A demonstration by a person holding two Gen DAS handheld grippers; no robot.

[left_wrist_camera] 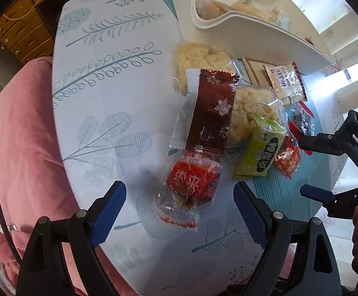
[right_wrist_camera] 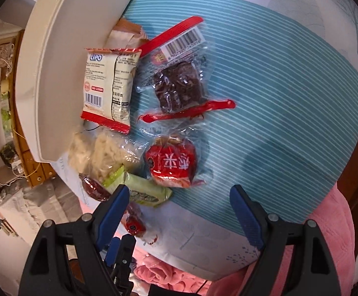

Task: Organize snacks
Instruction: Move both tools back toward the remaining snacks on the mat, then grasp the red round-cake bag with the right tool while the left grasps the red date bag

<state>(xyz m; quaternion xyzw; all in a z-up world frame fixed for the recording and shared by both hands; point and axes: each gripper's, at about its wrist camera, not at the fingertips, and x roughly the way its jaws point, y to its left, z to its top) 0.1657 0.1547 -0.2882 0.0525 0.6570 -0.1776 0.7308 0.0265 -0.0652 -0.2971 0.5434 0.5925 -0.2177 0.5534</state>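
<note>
Left wrist view: the left gripper (left_wrist_camera: 179,212) hangs with jaws wide and empty over a red crinkly snack (left_wrist_camera: 194,182) on the leaf-printed tablecloth (left_wrist_camera: 100,103). Past it lie a glossy maroon wrapper (left_wrist_camera: 211,113), two clear bags of puffed rice cakes (left_wrist_camera: 250,108), a green packet (left_wrist_camera: 263,153) and the white tray (left_wrist_camera: 253,22) already holding snacks. The right gripper (left_wrist_camera: 305,165) stands spread at the right edge.

Right wrist view: the right gripper (right_wrist_camera: 179,212) gapes, holding nothing, above a red round snack (right_wrist_camera: 171,165) on the striped teal mat (right_wrist_camera: 277,86). A clear pouch of dark pieces (right_wrist_camera: 179,88) and a white biscuit pack (right_wrist_camera: 109,83) lie beyond, against the tray (right_wrist_camera: 55,61).
</note>
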